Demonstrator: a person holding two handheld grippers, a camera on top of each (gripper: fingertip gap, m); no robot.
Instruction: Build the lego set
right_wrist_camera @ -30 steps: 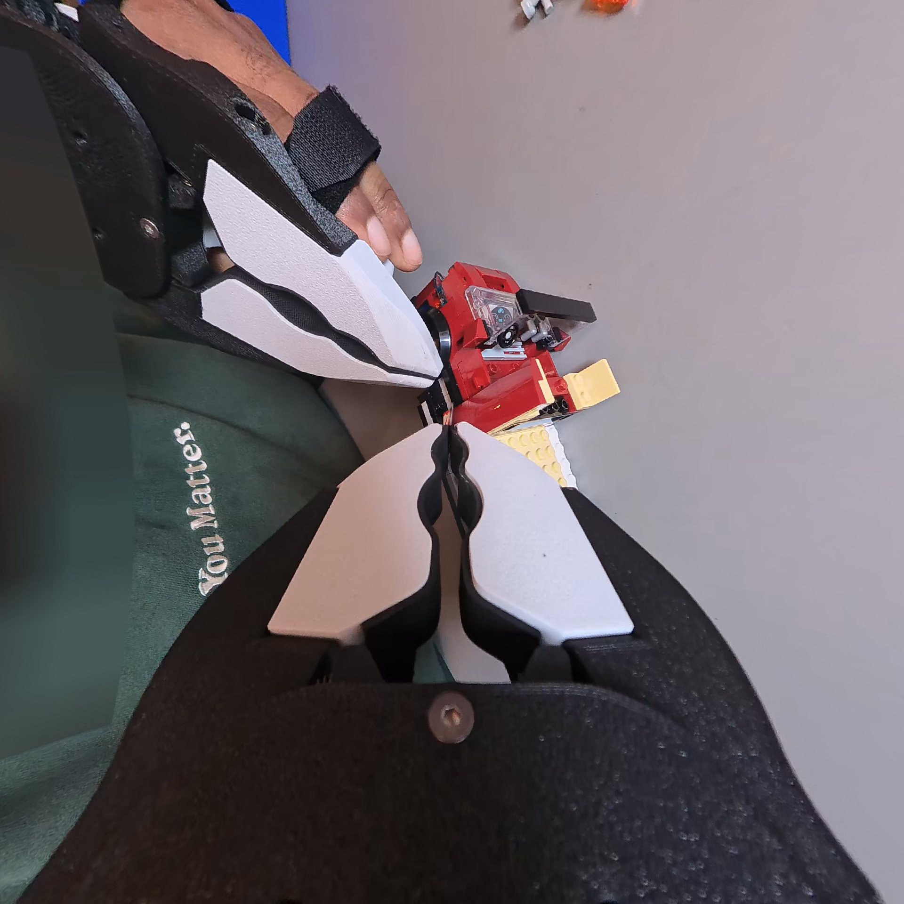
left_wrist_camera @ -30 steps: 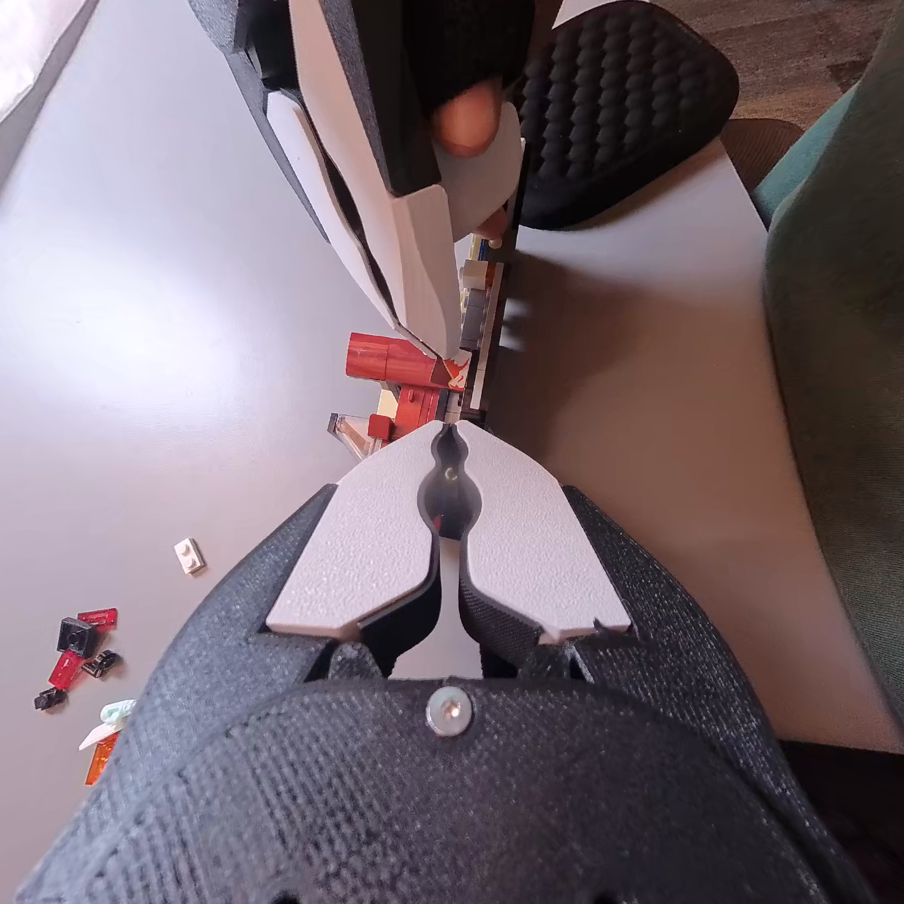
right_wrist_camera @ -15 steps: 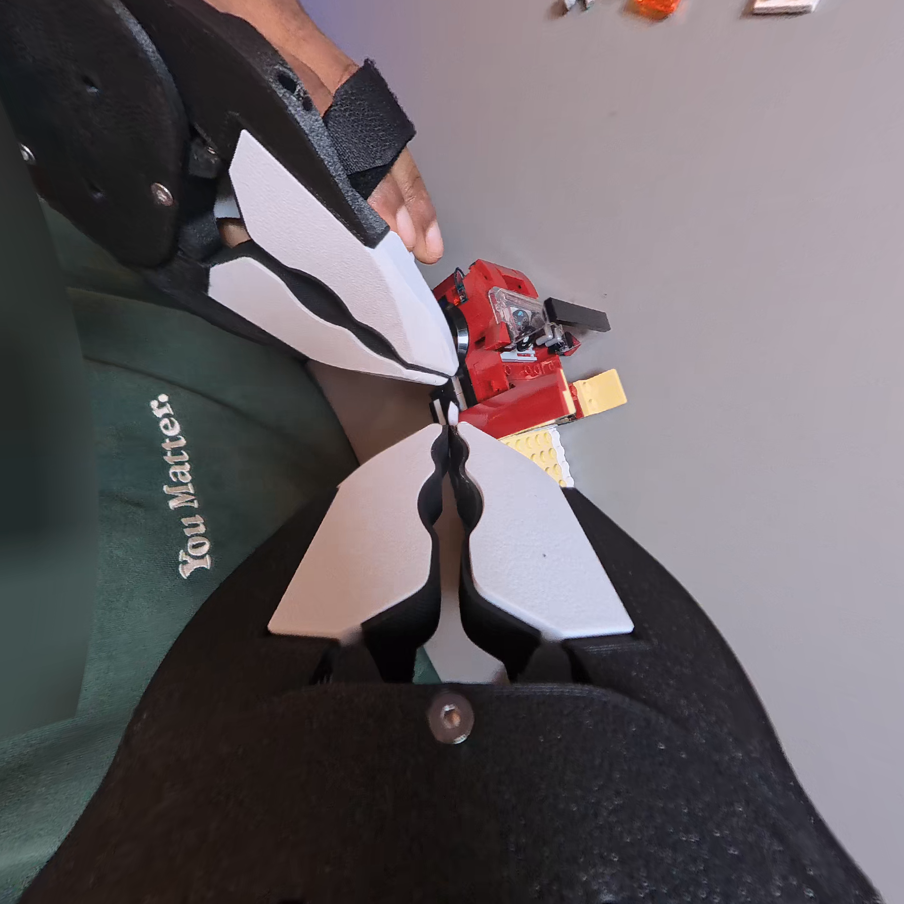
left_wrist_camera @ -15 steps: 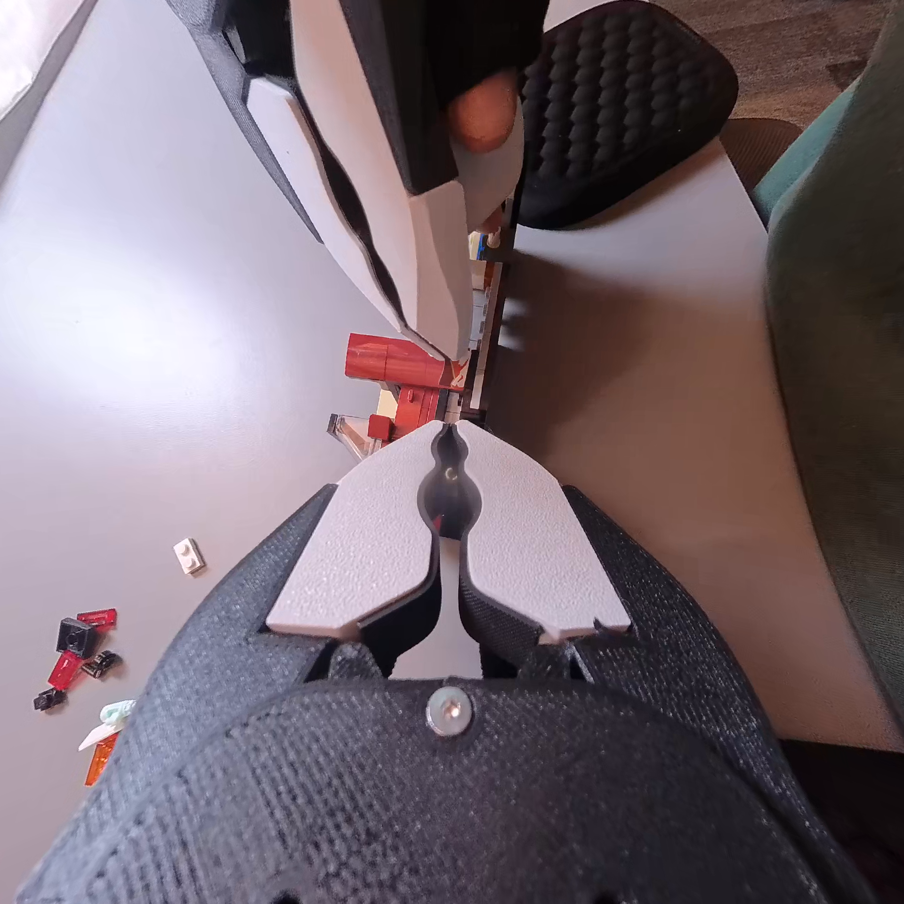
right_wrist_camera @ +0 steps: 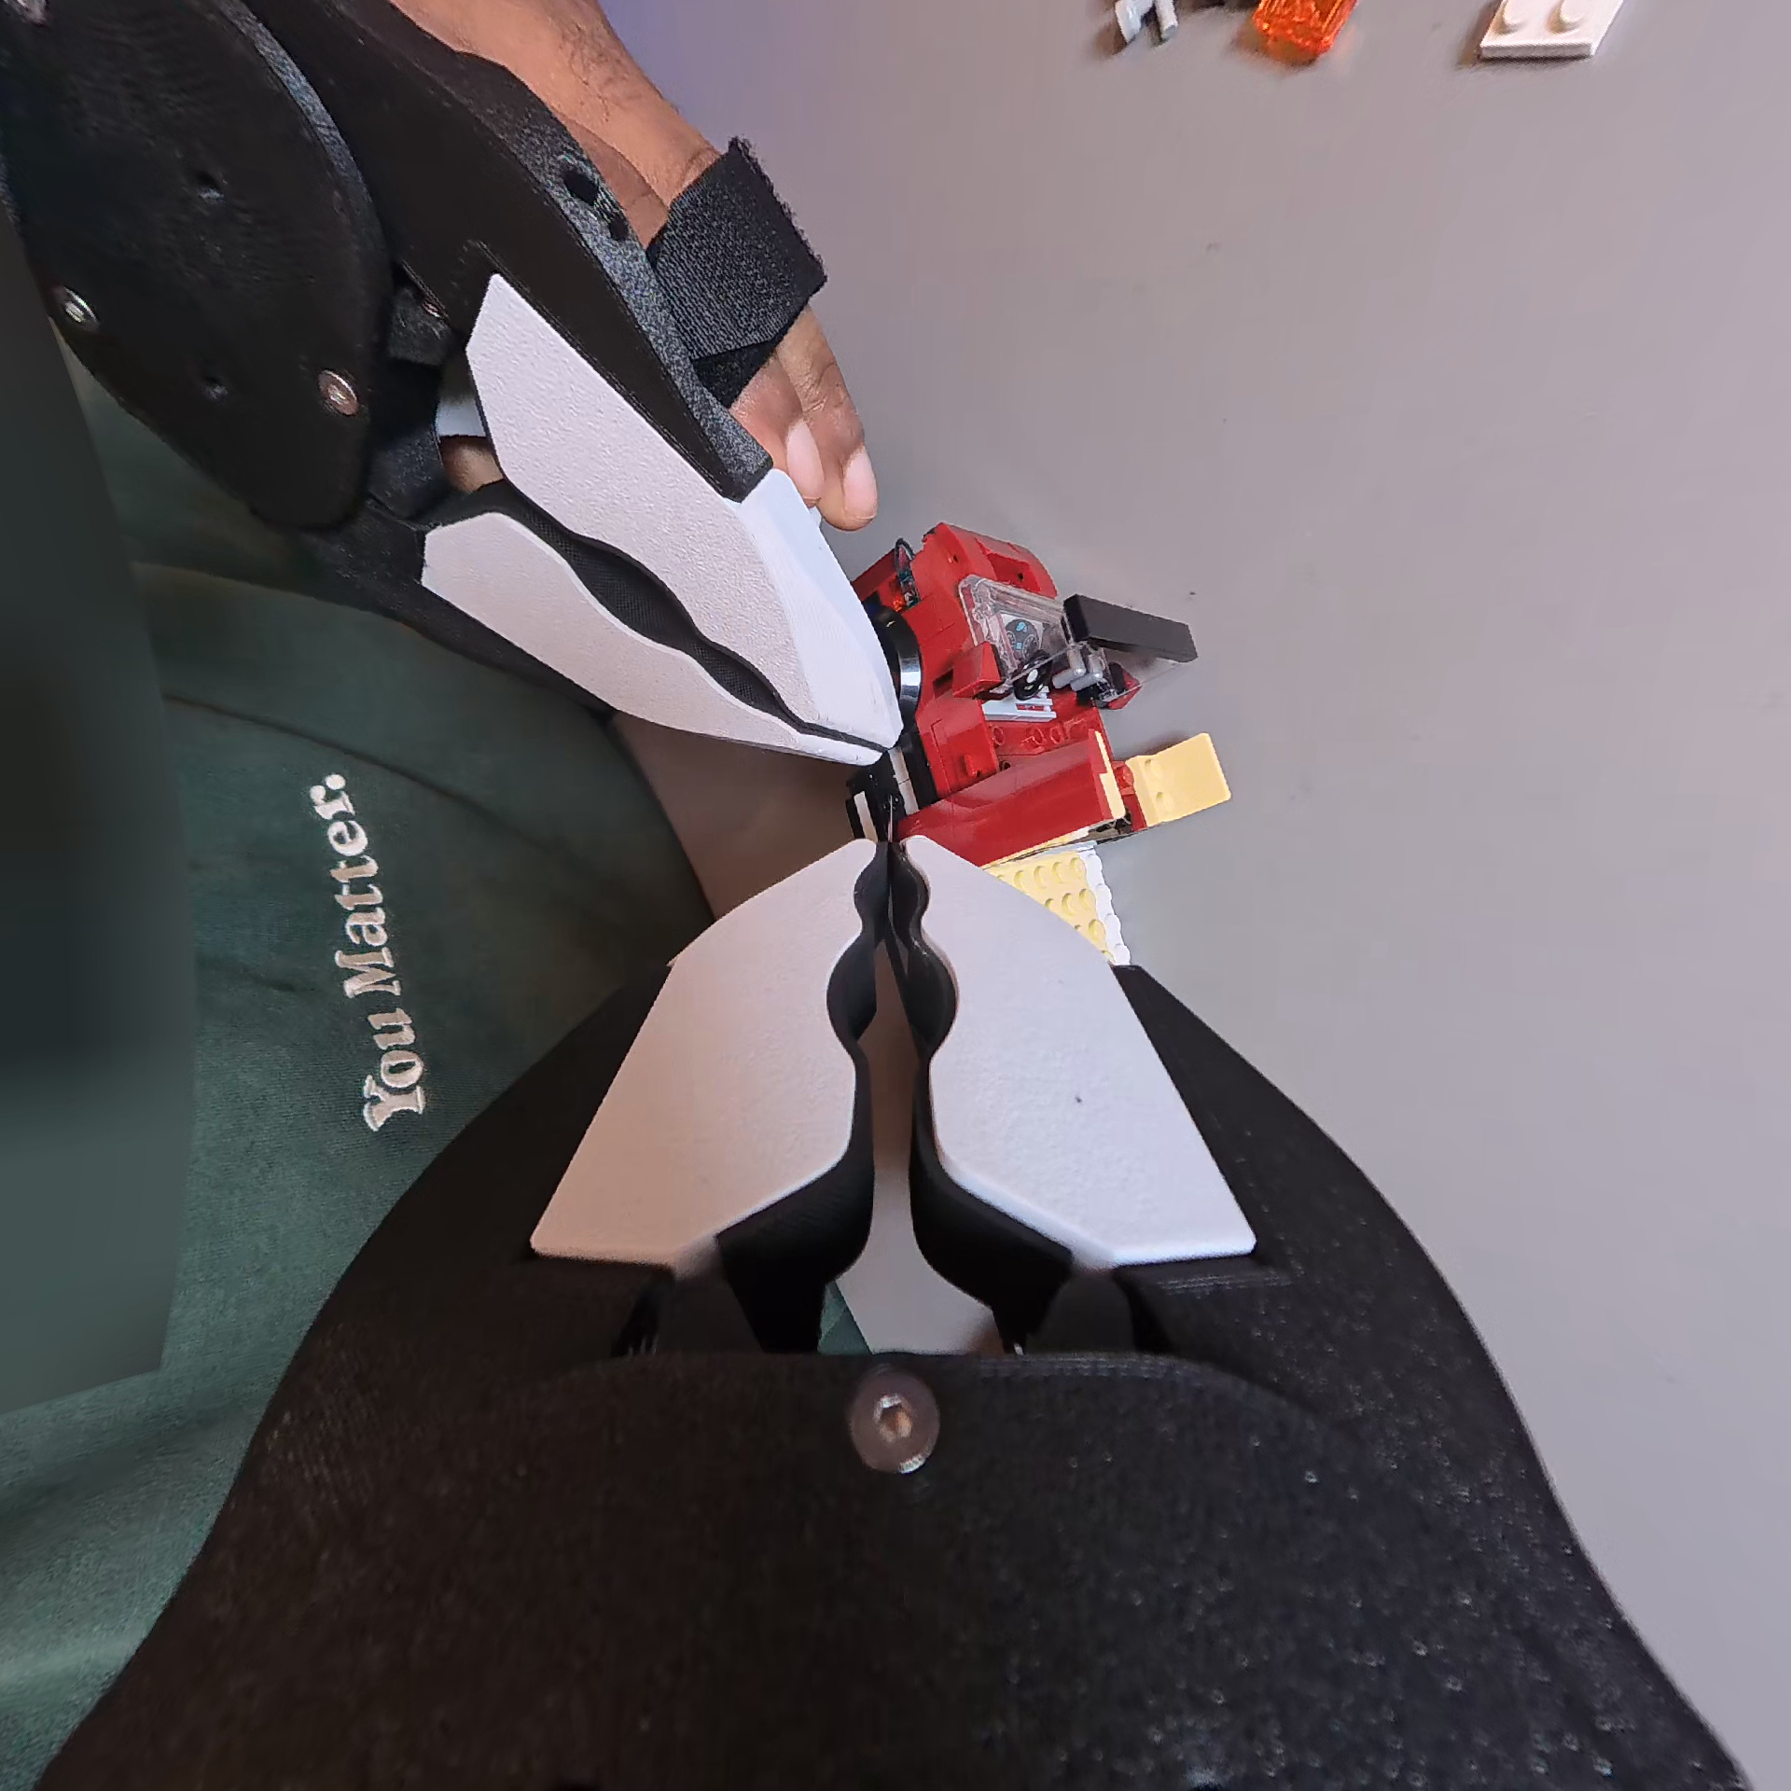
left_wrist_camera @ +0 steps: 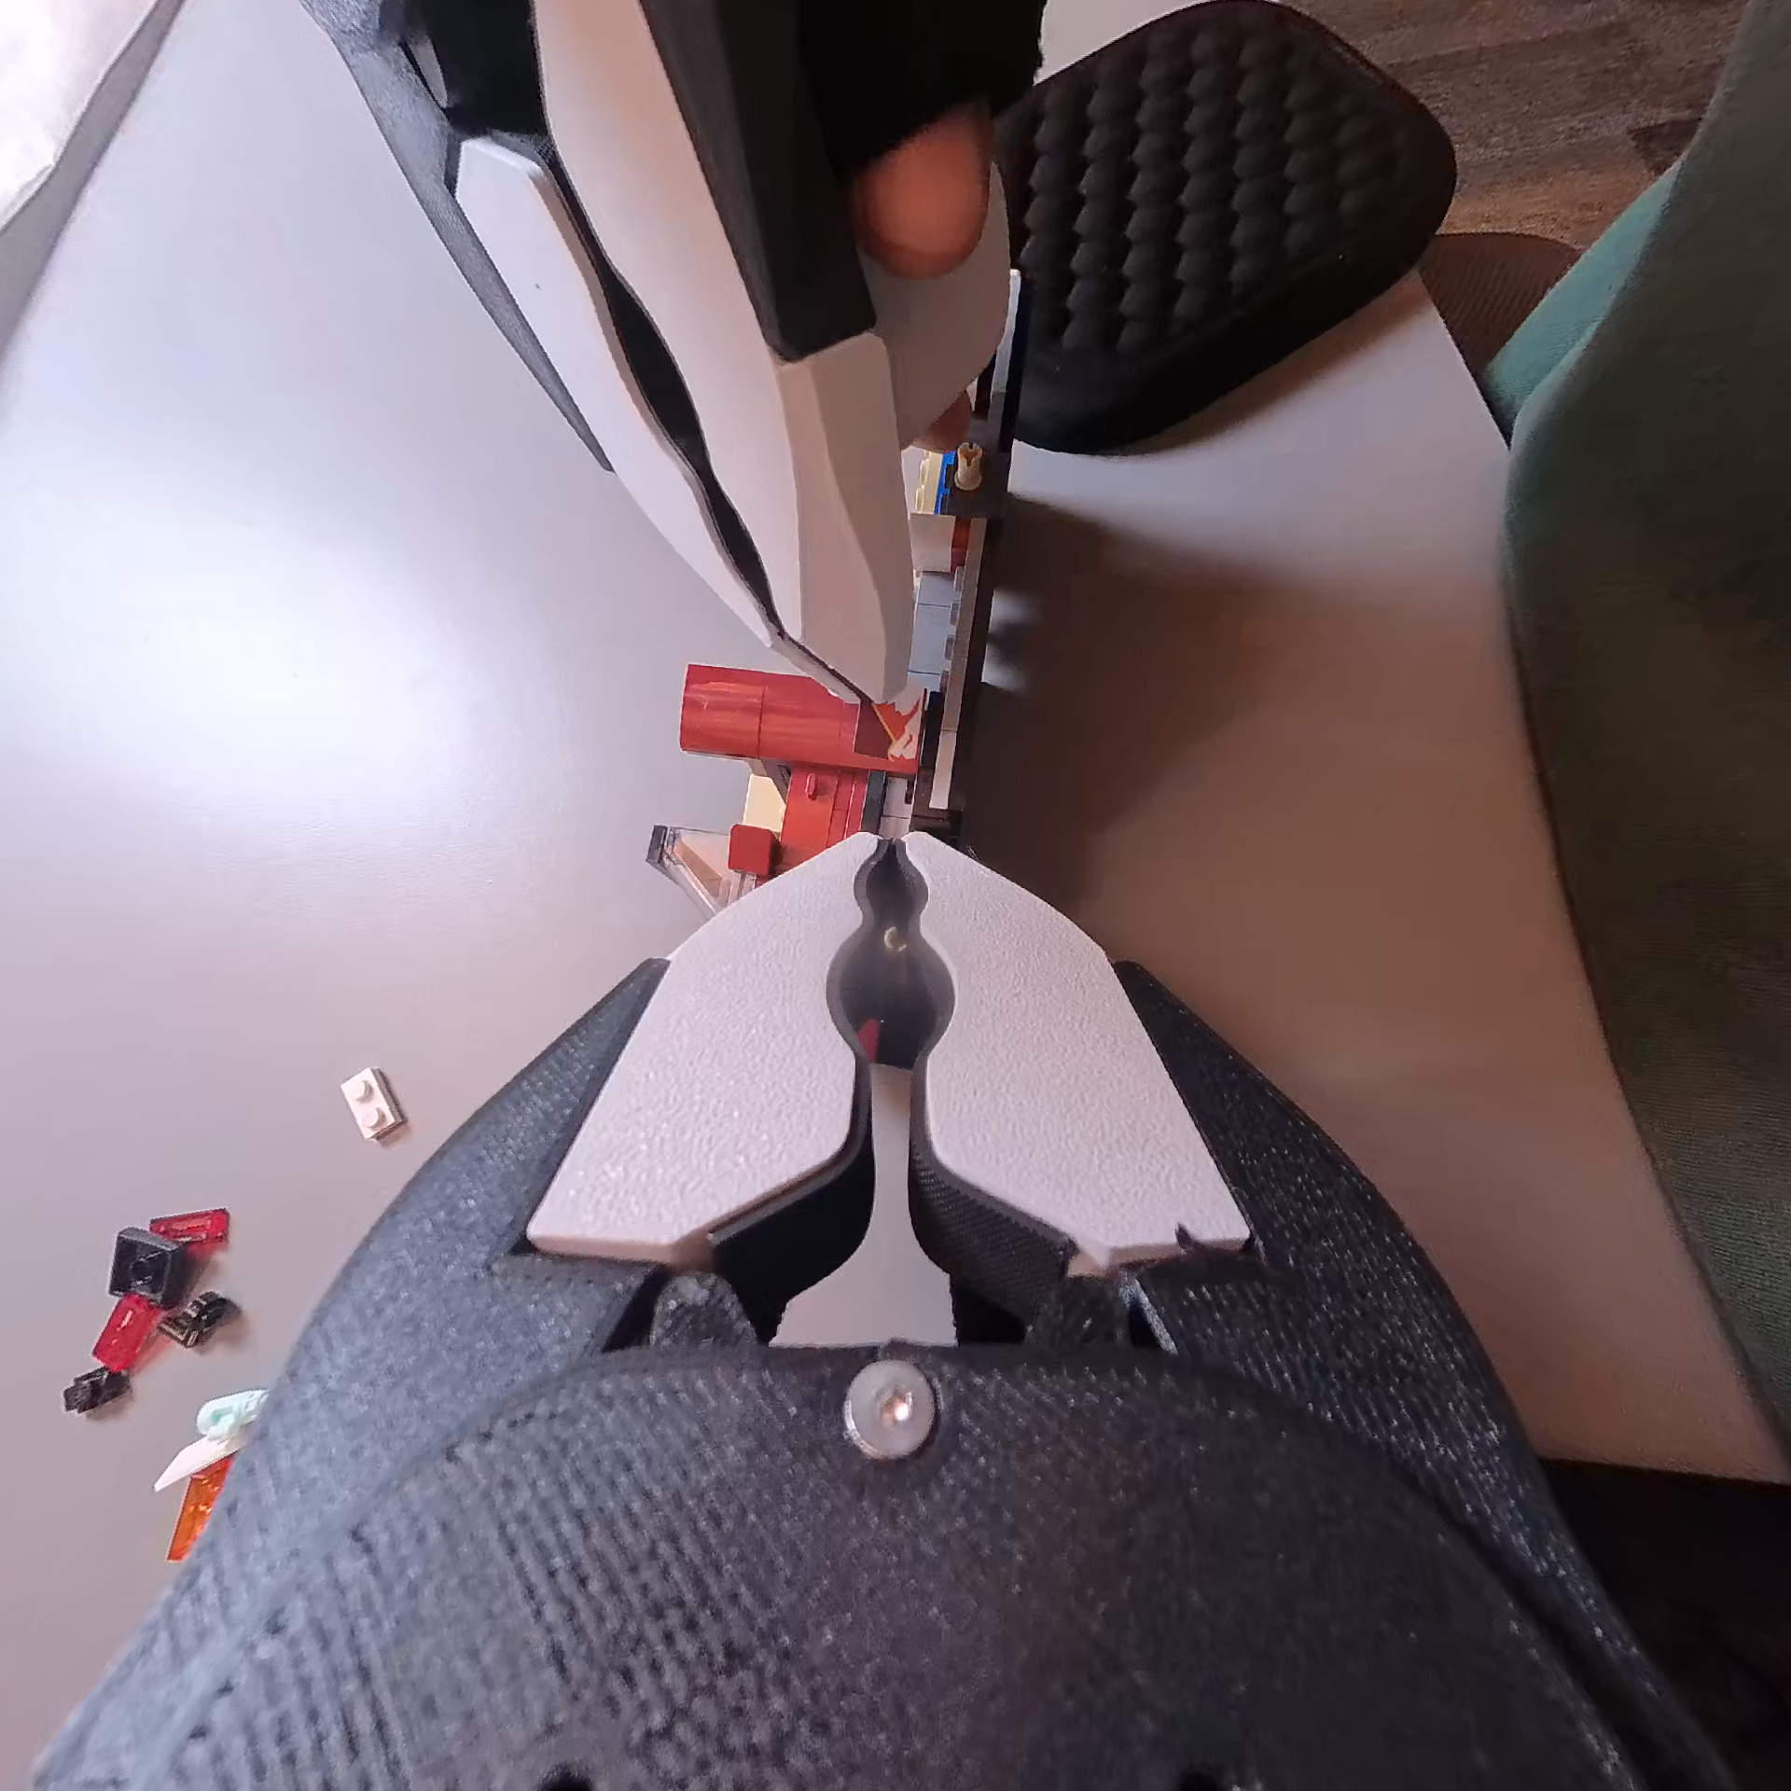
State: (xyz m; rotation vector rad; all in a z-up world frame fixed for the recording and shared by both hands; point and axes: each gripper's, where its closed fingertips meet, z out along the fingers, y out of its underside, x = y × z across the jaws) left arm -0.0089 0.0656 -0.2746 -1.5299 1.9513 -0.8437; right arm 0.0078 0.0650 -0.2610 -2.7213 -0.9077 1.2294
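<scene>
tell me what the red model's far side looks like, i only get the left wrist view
Observer: The red model carries a clear canopy piece, with a black bar beside it.
Operator: anything sticking out lower down
Observer: A tan plate juts from its side, next to a studded yellow plate.
Operator: is right really gripping
Observer: The right gripper has its fingers shut on the model's thin black-and-white edge.
</scene>
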